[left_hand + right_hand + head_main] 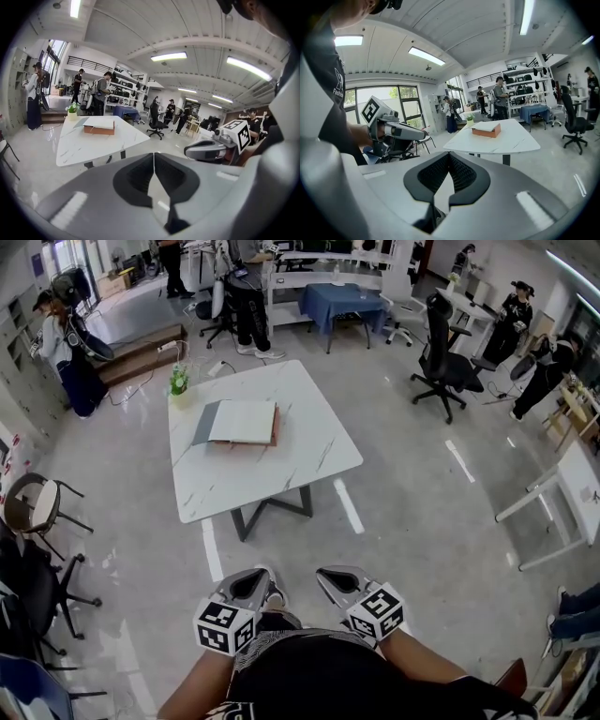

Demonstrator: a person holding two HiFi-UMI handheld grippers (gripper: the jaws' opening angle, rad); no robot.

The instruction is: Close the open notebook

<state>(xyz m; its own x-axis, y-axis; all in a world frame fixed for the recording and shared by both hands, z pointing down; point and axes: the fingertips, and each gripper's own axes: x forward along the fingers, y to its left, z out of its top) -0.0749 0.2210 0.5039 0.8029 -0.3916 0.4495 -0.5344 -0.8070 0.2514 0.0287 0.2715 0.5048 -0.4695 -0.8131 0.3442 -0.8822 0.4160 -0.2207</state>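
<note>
**Wearer and tools.** 2 grey hand-held units, left gripper [261, 577] and right gripper [328, 576], each with dark ribbed lining inside its jaws and a white cube [225, 626] bearing black square markers. Black short-sleeved shirt [319, 676] with white print.

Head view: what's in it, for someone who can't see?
An open notebook lies on a white table, near a small plant. Close to the camera, the left gripper and right gripper are over the floor, short of the table.
</note>
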